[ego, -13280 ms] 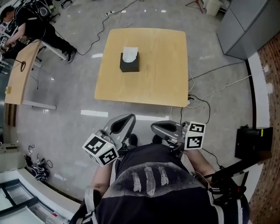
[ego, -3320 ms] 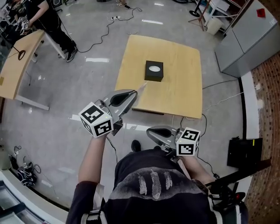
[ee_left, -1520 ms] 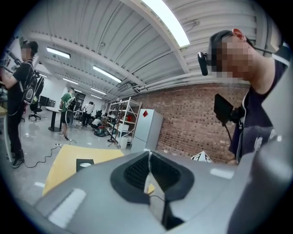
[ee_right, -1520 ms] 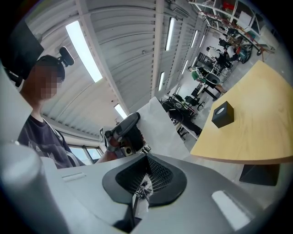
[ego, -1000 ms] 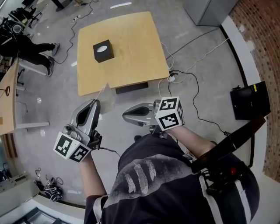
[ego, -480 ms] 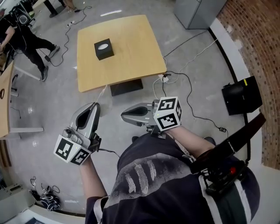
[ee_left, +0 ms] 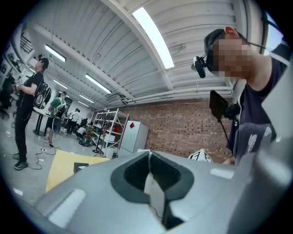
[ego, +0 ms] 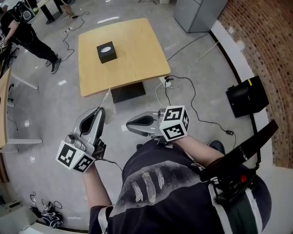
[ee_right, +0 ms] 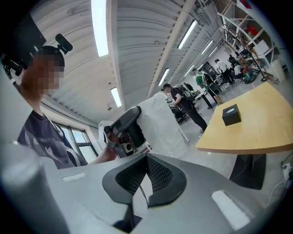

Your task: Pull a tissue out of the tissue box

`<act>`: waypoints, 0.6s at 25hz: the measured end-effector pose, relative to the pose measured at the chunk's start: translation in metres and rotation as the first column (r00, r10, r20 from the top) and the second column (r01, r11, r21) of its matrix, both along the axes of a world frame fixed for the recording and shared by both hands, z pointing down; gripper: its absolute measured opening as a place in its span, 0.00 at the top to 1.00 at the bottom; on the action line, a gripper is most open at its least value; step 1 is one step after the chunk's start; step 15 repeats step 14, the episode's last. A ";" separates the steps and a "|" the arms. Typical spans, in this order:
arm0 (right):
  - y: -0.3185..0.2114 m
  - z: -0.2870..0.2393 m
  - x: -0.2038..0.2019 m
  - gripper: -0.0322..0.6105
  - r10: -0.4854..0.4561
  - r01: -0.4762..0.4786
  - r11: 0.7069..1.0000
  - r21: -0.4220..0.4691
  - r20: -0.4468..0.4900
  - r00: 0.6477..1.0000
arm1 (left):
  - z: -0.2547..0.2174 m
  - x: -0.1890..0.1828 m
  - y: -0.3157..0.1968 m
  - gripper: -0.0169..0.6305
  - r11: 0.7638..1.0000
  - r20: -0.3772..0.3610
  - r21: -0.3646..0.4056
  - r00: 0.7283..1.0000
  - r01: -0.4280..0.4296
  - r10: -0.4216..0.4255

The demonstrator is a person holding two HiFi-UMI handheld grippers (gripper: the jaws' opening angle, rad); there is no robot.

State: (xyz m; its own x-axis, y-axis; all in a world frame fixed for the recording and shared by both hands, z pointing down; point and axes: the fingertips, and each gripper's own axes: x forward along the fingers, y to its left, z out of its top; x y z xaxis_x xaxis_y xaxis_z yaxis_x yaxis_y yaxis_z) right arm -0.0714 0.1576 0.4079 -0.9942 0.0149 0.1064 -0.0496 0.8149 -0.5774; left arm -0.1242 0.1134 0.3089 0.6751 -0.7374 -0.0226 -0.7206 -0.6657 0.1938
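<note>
The black tissue box (ego: 106,52) stands on the wooden table (ego: 137,55), well away from both grippers; it also shows small in the left gripper view (ee_left: 81,167) and the right gripper view (ee_right: 231,114). My left gripper (ego: 101,109) is shut on a white tissue (ego: 108,97) that sticks out past its tips toward the table. Between the left jaws the tissue (ee_left: 152,185) shows as a pale strip, and it hangs as a wide sheet (ee_right: 160,121) behind the left gripper in the right gripper view. My right gripper (ego: 128,124) points left, shut, with nothing seen in it.
A power strip and cables (ego: 176,84) trail over the floor right of the table. A black case (ego: 247,96) lies by the brick wall (ego: 256,41). A grey cabinet (ego: 197,13) stands behind the table. A person (ego: 20,32) stands at the far left beside another desk (ego: 3,105).
Both grippers have drifted back from the table, which now sits further up and to the left in the head view. The left gripper still holds the tissue.
</note>
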 end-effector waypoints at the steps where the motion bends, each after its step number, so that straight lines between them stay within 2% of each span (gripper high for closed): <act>1: 0.000 0.000 0.000 0.95 0.001 -0.001 1.000 0.000 -0.003 1.000 | 0.000 0.000 0.000 0.97 1.000 0.001 0.002 1.000 -0.004 0.004; 8: -0.017 -0.002 0.006 0.95 0.023 -0.023 1.000 -0.018 -0.001 1.000 | -0.005 0.011 -0.016 0.97 0.999 0.013 -0.012 0.999 -0.043 0.043; 15: -0.065 -0.009 0.018 0.95 0.059 -0.057 0.997 -0.048 0.039 0.998 | -0.014 0.029 -0.066 0.97 0.997 0.053 -0.027 0.996 -0.067 0.069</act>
